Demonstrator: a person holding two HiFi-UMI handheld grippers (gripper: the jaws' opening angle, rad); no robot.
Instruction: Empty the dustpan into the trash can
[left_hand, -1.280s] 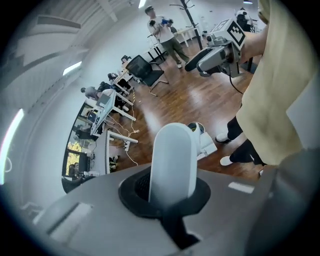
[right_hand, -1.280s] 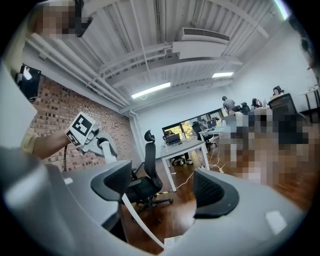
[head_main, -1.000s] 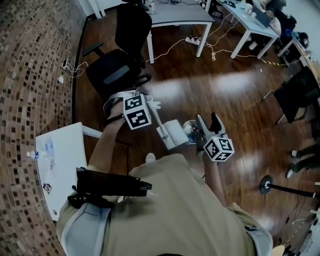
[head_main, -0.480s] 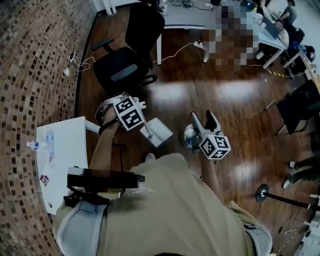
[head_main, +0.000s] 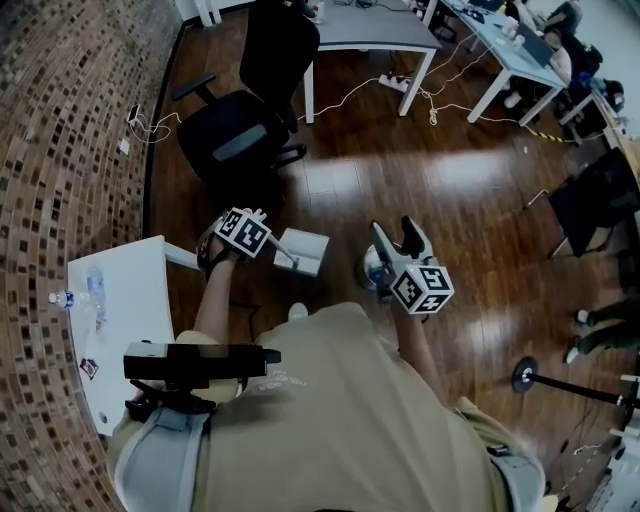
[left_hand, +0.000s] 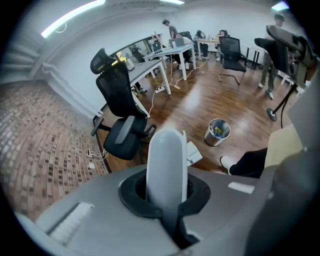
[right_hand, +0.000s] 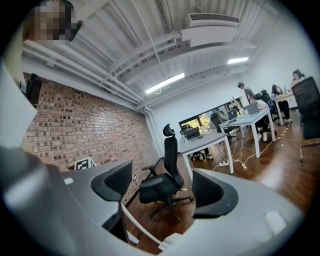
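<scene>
**Dustpan (head_main: 302, 250) held just beside the trash can (left_hand: 217, 131)**

My left gripper (left_hand: 166, 192) is clamped on the handle (left_hand: 166, 160) of the dustpan. Only its own view shows this grip, and also some litter inside the trash can. In the head view the handle runs from the pan toward my left. My right gripper (right_hand: 162, 191) has its jaws apart, with nothing between them.

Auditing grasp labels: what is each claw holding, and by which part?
Left claw is shut on the rounded handle of the white plastic dustpan. Right claw holds nothing; its jaws stand apart with only air between.
</scene>
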